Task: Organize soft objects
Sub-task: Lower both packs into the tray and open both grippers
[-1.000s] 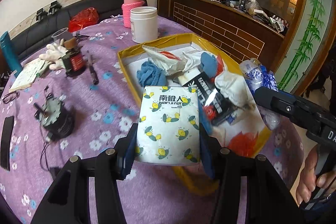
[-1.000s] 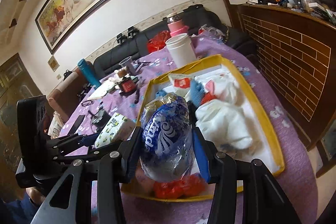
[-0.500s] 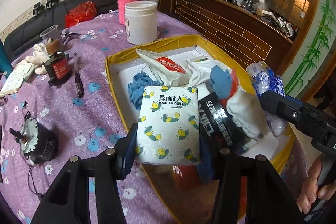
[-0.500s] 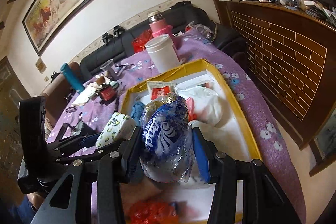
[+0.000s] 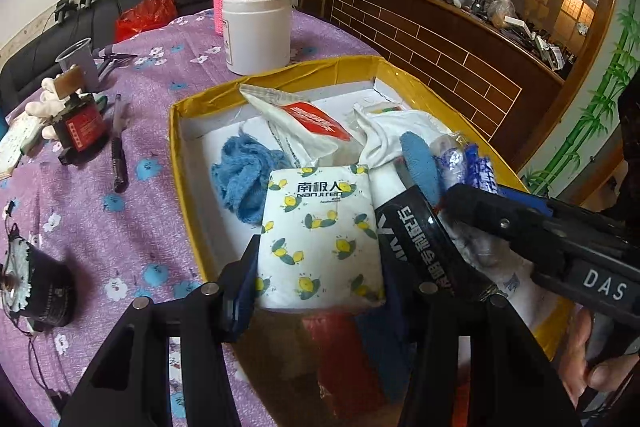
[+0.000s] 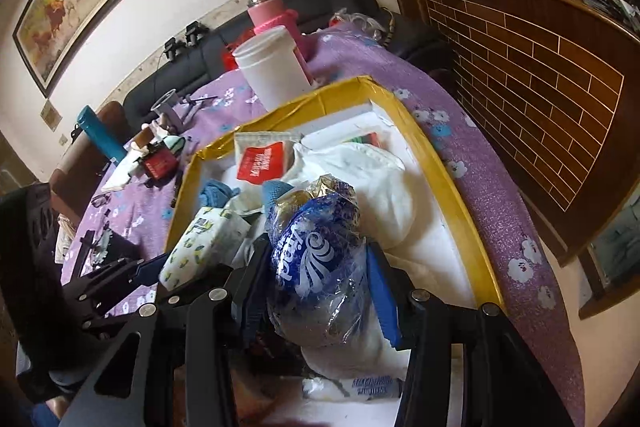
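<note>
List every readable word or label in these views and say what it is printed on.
"南极人 NanJiren": tissue pack in the left gripper.
"DAS": right gripper body.
Blue bag in the right gripper: script partly hidden, unreadable.
Black band, red label: Chinese print, illegible.

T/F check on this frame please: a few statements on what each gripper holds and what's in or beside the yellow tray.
1. The left gripper is shut on the tissue pack. True.
2. The right gripper is open. False: it is shut on the blue bag.
3. The white jar stands in the tray. False: it stands on the tablecloth beyond the tray's far wall.
4. A blue cloth lies in the tray. True.
5. The pen lies in the tray. False: it lies on the tablecloth left of it.
</note>
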A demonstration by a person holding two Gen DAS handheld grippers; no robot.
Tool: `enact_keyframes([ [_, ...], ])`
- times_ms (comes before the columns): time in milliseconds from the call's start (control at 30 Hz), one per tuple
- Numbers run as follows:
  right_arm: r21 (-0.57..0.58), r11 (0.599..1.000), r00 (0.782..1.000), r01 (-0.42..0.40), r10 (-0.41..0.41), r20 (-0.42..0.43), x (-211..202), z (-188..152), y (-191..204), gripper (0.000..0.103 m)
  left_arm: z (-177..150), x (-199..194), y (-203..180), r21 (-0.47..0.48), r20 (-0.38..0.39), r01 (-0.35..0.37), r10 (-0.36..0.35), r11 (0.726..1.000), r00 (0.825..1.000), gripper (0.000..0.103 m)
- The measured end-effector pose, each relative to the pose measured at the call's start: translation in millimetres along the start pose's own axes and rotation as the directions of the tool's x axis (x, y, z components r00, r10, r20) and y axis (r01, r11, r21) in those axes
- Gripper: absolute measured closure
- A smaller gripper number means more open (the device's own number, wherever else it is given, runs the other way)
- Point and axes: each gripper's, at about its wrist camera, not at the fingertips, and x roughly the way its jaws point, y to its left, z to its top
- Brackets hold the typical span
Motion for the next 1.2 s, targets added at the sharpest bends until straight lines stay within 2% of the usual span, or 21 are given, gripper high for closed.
enact_keyframes([
  [400, -0.006, 1.000, 1.000, 0.018, -0.018, 0.002, 5.7, -0.4, 1.4, 0.050, -1.5, 2.2, -1.6, -0.007, 0.039, 0.005, -0.005, 1.000, 0.999, 0.050],
  [467, 0.003, 1.000, 1.000, -0.006, 0.006, 0.017, 0.3, -1.4, 1.7, 0.047, -1.6, -0.1, -2.5, -0.003, 0.045, 0.003, -0.002, 1.000, 0.999, 0.045],
  [533, 0.004, 1.000, 0.999, -0.002, 0.002, 0.037, -7.6, -2.8, 3.2, 0.037, -1.8, -3.8, -3.3, -0.004, 0.050, 0.006, -0.006, 1.000, 0.999, 0.042],
  [600, -0.003, 1.000, 0.999, -0.001, 0.002, 0.051, -15.2, -3.0, 4.9, 0.035, -1.9, -8.8, -4.7, 0.002, 0.058, 0.004, -0.004, 1.000, 0.998, 0.041],
  [667, -0.010, 1.000, 0.998, 0.000, 0.000, 0.060, -24.5, -3.4, 7.2, 0.034, -2.0, -16.1, -6.2, 0.006, 0.071, 0.001, -0.002, 1.000, 0.997, 0.035],
  [900, 0.006, 1.000, 0.992, 0.003, -0.004, 0.128, -61.7, -18.8, 11.5, 0.025, -12.6, -53.5, -11.5, 0.022, 0.137, -0.023, 0.020, 0.999, 0.990, 0.027],
  [1200, 0.012, 1.000, 0.987, 0.004, -0.006, 0.162, -94.0, -63.5, 26.8, 0.020, -60.4, -104.2, -16.4, 0.057, 0.214, -0.104, 0.090, 0.993, 0.973, 0.020],
])
